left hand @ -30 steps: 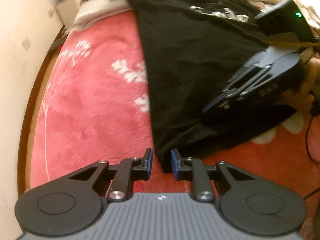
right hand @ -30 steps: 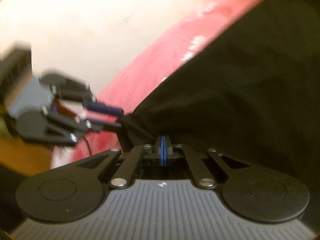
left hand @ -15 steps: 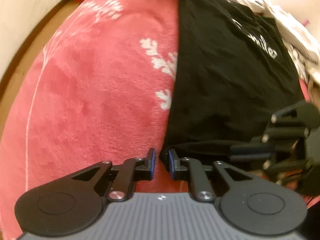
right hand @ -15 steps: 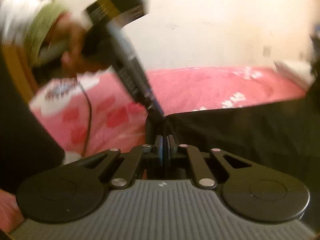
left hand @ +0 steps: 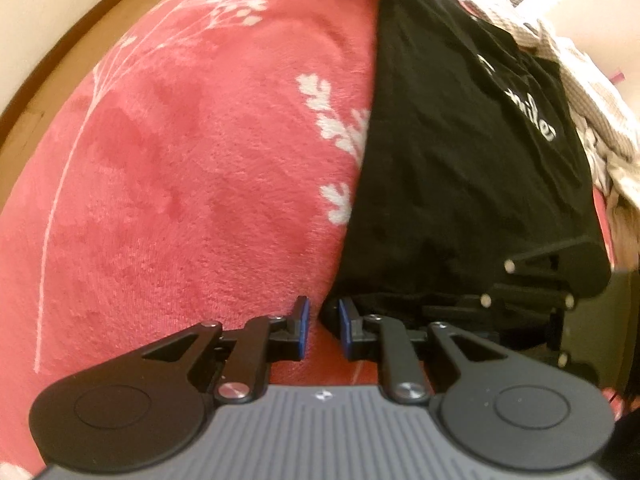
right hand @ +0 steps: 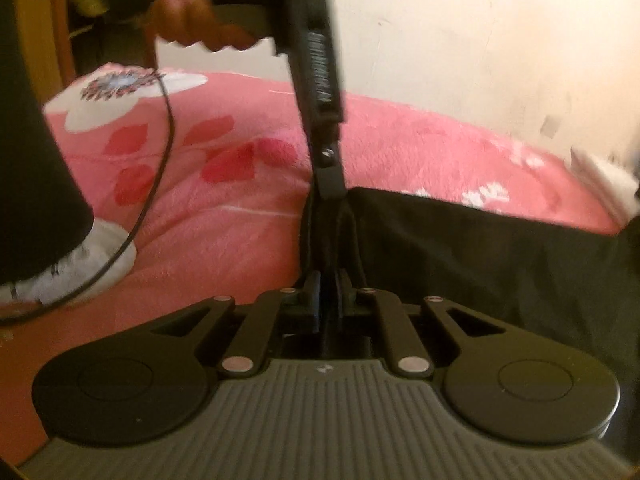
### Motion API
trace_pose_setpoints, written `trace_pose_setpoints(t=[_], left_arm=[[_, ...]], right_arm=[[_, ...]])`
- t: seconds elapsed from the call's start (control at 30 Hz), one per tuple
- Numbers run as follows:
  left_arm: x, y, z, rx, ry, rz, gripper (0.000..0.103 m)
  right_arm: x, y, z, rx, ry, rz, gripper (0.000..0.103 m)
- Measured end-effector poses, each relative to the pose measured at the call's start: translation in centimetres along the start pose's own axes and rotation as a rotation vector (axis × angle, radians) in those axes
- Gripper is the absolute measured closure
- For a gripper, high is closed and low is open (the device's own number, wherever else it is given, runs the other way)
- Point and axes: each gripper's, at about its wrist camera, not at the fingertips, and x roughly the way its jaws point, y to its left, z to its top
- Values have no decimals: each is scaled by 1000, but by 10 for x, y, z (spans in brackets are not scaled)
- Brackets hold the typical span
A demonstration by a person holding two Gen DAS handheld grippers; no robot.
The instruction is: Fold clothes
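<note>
A black T-shirt with white lettering lies flat on a red blanket. My left gripper points down at its near corner. Its jaws are opening a little, a gap shows between the blue pads, and the corner sits at their tips, not pressed. My right gripper lies along the hem just right of it. In the right wrist view, my right gripper is shut on a bunched strip of the shirt. The left gripper comes down from above onto that same strip.
A person's hand holds the left gripper's handle. A black cable trails over the blanket past a white sock. Patterned cloth is piled beyond the shirt. A wooden bed edge and a pale wall border the blanket.
Both wrists have rolled. The right gripper left the top of the shirt and now pinches the hem beside the left gripper. The left gripper stayed at the shirt's corner.
</note>
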Motion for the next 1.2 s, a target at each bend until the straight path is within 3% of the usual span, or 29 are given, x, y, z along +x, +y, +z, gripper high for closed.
trace_pose_setpoints(t=[0.2, 0.47, 0.63, 0.73, 0.77, 0.83, 1.0, 1.2], left_arm=[[-10, -15, -12, 127, -28, 20, 77], [-14, -42, -28, 302, -26, 44, 70], [-10, -52, -38, 375, -29, 91, 70], [-7, -56, -40, 399, -43, 134, 74], [-7, -55, -40, 396, -47, 143, 77], [-6, -53, -40, 369, -65, 154, 102], [-18, -42, -45, 238, -109, 78, 103], [-25, -5, -61, -110, -113, -192, 103]], right_arm=[[-4, -39, -7, 366, -18, 110, 100], [-3, -78, -31, 783, -59, 344, 101], [6, -84, -40, 928, -62, 487, 101], [12, -82, -40, 941, -51, 497, 101], [13, -81, -39, 940, -49, 497, 101], [15, -80, -38, 934, -47, 498, 101], [11, -77, -32, 917, -75, 487, 101], [-5, -67, -12, 812, -135, 460, 101]])
